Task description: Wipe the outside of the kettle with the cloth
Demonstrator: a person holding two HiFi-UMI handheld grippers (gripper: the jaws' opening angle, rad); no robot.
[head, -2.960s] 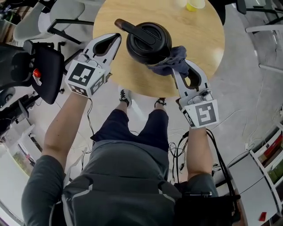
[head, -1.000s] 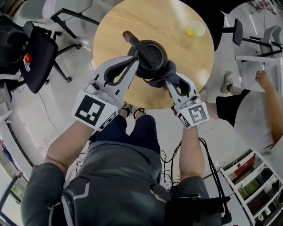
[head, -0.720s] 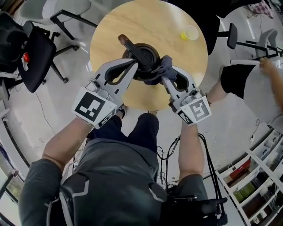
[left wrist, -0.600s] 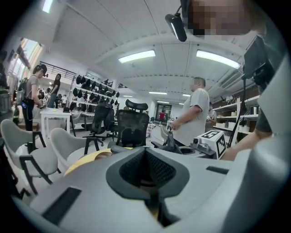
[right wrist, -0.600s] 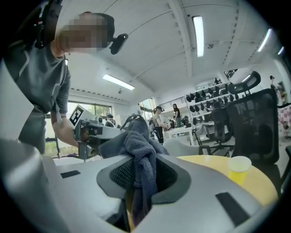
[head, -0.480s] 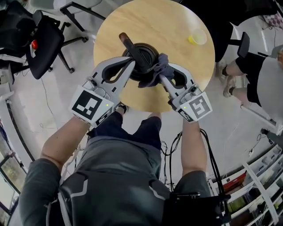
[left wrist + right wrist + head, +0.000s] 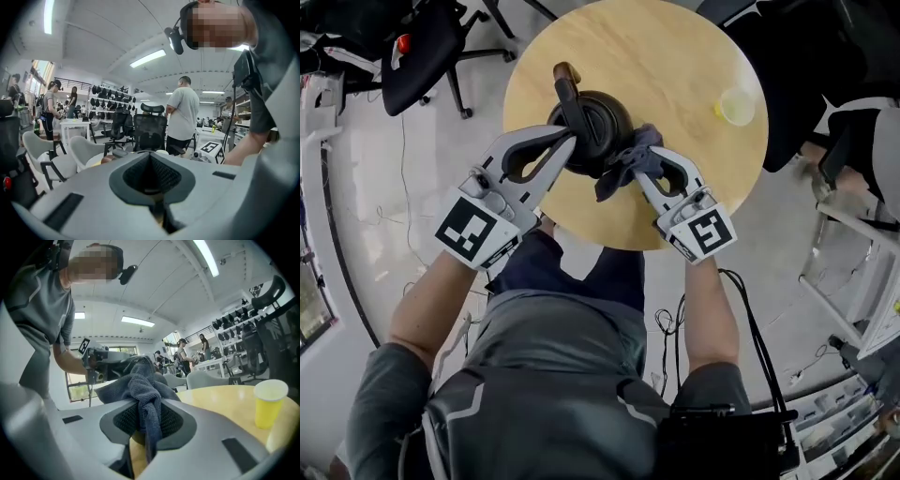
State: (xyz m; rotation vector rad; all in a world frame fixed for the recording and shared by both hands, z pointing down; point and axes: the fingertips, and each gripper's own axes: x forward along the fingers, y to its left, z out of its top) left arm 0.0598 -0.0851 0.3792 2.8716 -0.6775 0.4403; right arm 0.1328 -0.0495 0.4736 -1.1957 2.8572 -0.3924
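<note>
A black kettle with a dark handle stands on the round wooden table. My right gripper is shut on a grey-blue cloth, which is bunched against the kettle's near right side. In the right gripper view the cloth hangs down between the jaws of the right gripper and hides most of the kettle. My left gripper is shut, its tips at the kettle's left side by the handle. Nothing shows between the jaws of the left gripper in its own view.
A yellow paper cup stands on the table to the right, also seen as a cup in the right gripper view. A black office chair is on the floor at the left. The near table edge lies just behind both grippers.
The left gripper came in from the table's left edge to the kettle's side. The right gripper has kept the cloth on the kettle and slid it toward the near side.
</note>
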